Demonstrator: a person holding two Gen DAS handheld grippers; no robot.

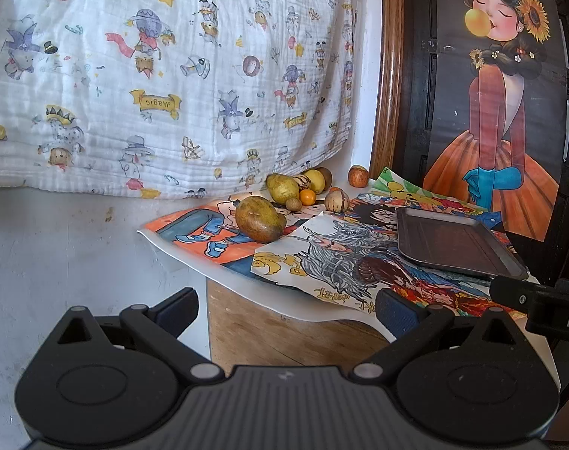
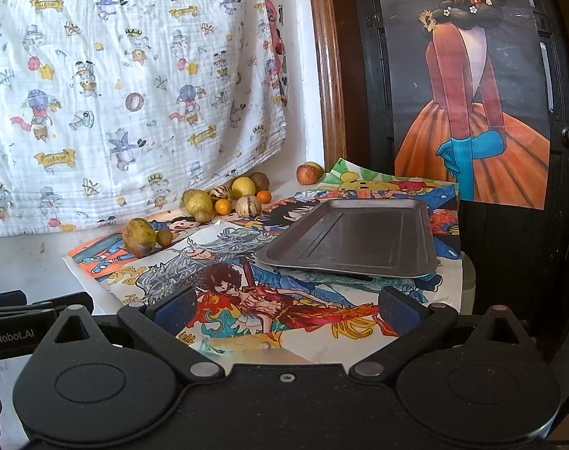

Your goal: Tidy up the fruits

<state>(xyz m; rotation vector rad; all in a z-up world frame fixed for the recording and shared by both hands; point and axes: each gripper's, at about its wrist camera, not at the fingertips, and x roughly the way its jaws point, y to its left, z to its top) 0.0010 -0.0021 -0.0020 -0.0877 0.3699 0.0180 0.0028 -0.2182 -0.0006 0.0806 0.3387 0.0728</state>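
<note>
Faintly, cloth [image 1: 164,75] banners read "magic"; L gripper [image 2: 6,332] "enRobot.AI".

Dull grey metal tray [image 2: 352,240], crinkled printed cotton cloth [image 1: 164,75], glossy wooden frame [image 2: 327,75], matt paper drawings [image 2: 224,262], matt black plastic tool [image 2: 284,309], blue textured pads [image 2: 397,309]

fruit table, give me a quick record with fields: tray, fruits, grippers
tray: dark metal tray, empty, resting on the cartoon drawings
fruits: loose near the wall; large greenish mango nearest, red apple apart near the wooden frame
left gripper: open, holds nothing
right gripper: open, holds nothing
progress: no fruit on tray yet
</note>
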